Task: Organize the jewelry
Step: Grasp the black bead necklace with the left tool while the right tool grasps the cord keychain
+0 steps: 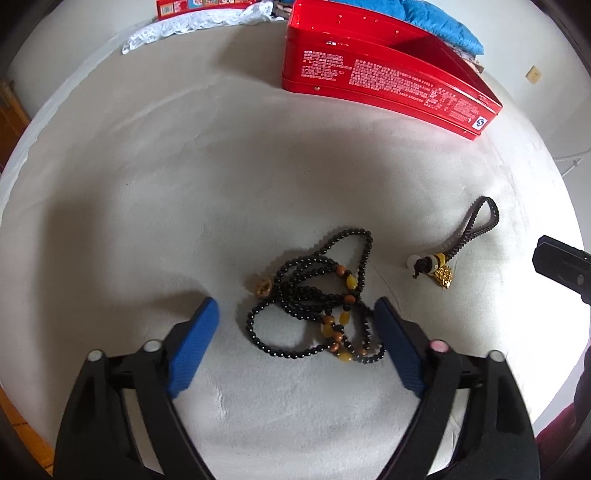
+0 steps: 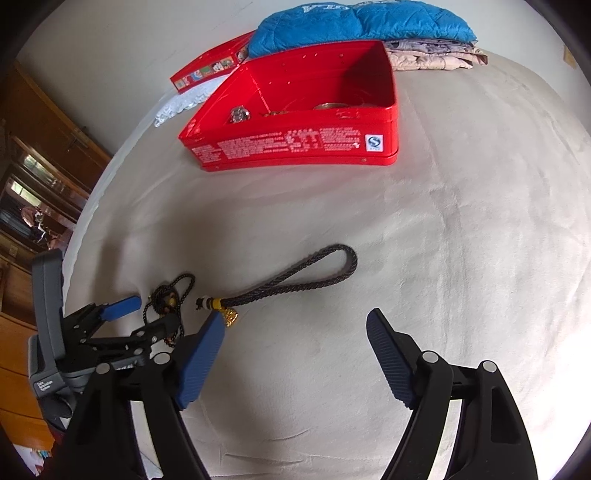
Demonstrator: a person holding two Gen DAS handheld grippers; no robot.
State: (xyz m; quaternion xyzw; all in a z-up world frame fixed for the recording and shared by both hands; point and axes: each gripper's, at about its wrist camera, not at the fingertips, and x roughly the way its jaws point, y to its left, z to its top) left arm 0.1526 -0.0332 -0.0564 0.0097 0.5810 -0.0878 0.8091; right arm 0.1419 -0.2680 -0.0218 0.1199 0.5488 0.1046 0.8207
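A black bead necklace with amber and brown beads lies heaped on the cream bed cover. My left gripper points down over it, open, with a blue pad on each side of the heap; the right pad is at the edge of the beads. From the right wrist view the left gripper straddles the necklace. A dark braided strap with a gold charm lies to the right of the heap. My right gripper hangs open just short of it, with nothing between its fingers.
An open red tin stands further back on the bed, with a sparkly piece and a gold bangle inside. Its lid, white lace and a blue quilt lie behind. A wooden cabinet stands left.
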